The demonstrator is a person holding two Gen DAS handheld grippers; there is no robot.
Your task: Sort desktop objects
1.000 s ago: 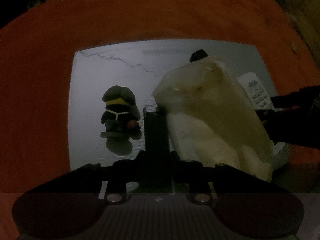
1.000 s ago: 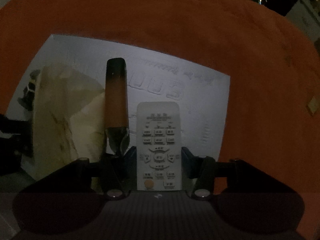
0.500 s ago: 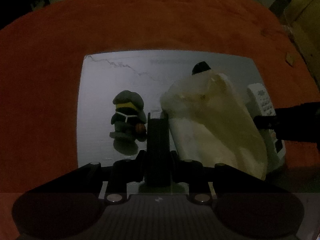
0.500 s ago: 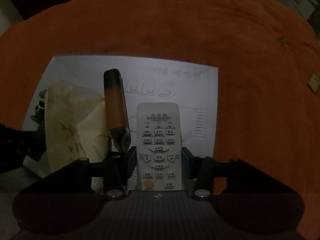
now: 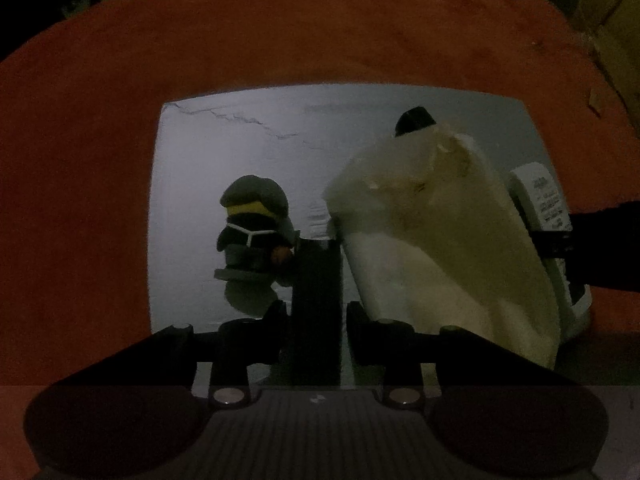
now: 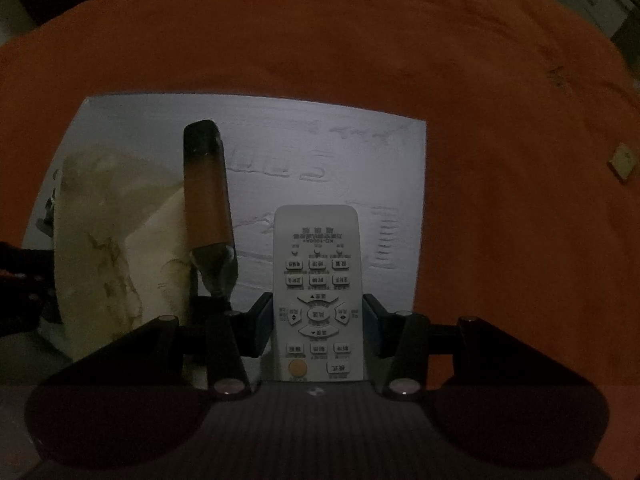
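- Left wrist view looks forward and down from close above the white board (image 5: 248, 152), figurine (image 5: 254, 232) ahead.
- Right wrist view faces likewise, nearer the board's right.
- Both share the crumpled bag (image 5: 440, 240), remote control (image 6: 318, 292) and orange cloth (image 6: 520, 160).

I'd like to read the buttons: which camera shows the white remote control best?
The right wrist view: the remote lies face up between the right gripper's fingers, buttons and print visible. The left wrist view shows only its edge, mostly hidden behind the crumpled bag.
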